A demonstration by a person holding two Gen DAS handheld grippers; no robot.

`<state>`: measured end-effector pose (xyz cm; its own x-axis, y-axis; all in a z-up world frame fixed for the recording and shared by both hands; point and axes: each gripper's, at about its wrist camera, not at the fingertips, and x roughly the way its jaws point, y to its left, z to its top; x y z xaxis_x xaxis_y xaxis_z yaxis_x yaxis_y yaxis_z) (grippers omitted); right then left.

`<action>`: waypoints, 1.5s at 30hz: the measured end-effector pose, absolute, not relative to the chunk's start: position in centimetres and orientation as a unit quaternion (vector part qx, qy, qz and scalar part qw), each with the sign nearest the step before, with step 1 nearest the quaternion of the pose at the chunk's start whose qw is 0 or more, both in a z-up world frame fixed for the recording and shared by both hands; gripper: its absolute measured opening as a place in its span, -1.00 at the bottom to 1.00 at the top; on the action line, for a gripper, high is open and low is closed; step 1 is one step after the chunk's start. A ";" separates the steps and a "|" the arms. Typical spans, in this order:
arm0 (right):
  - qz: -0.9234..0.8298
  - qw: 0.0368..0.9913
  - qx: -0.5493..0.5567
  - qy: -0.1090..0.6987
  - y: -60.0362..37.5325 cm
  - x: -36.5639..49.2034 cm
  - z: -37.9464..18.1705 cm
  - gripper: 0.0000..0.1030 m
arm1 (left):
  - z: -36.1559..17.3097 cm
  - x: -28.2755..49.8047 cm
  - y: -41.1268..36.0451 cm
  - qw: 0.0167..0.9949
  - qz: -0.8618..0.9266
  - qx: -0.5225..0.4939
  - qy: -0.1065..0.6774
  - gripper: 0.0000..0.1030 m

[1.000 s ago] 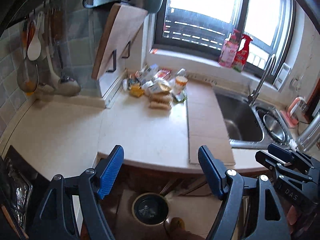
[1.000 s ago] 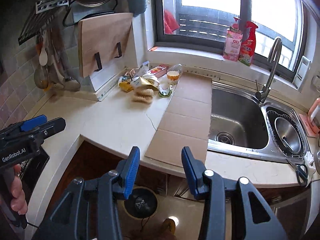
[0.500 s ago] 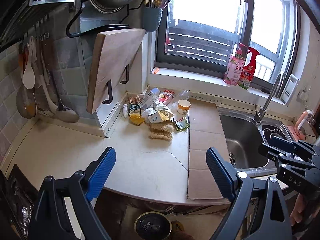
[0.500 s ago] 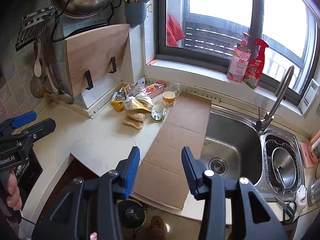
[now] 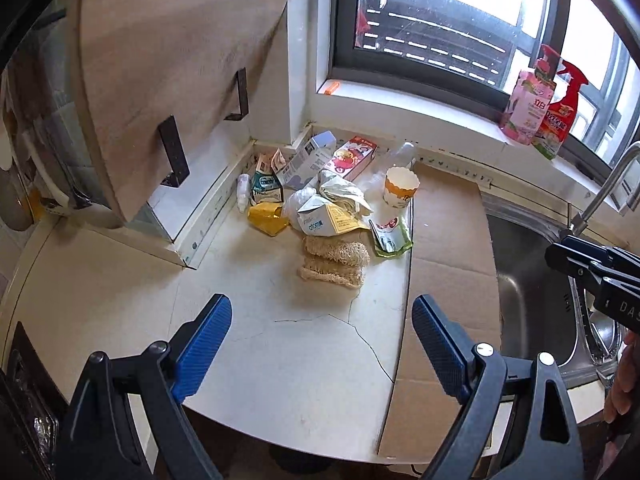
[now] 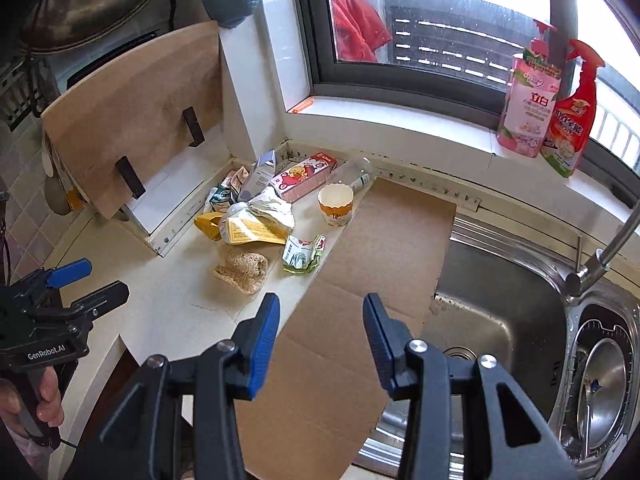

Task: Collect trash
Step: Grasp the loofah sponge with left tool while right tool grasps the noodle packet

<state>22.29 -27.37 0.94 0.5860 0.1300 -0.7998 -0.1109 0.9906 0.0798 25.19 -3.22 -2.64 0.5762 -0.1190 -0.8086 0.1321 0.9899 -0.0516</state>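
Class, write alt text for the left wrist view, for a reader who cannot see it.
A pile of trash, cartons, wrappers and a paper cup, sits in the far corner of a cracked white counter, beyond the open, empty left gripper. Flat cardboard lies beside a steel sink; the right gripper enters at right.

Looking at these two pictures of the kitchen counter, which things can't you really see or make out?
- Clear bottle: right wrist view, partly behind the paper cup; contents unclear.
- Small cartons at the back of the trash pile: left wrist view, print too small to read.
- Pan hanging above the cutting board: right wrist view, cut off by the top edge.
- Floor below the counter: both views, hidden by the counter and fingers.
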 end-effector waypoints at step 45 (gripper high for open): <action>0.139 0.769 0.178 0.598 -26.2 42.1 -17.3 -0.58 | -20.6 39.5 -3.3 0.748 -0.064 -0.301 0.589 -0.60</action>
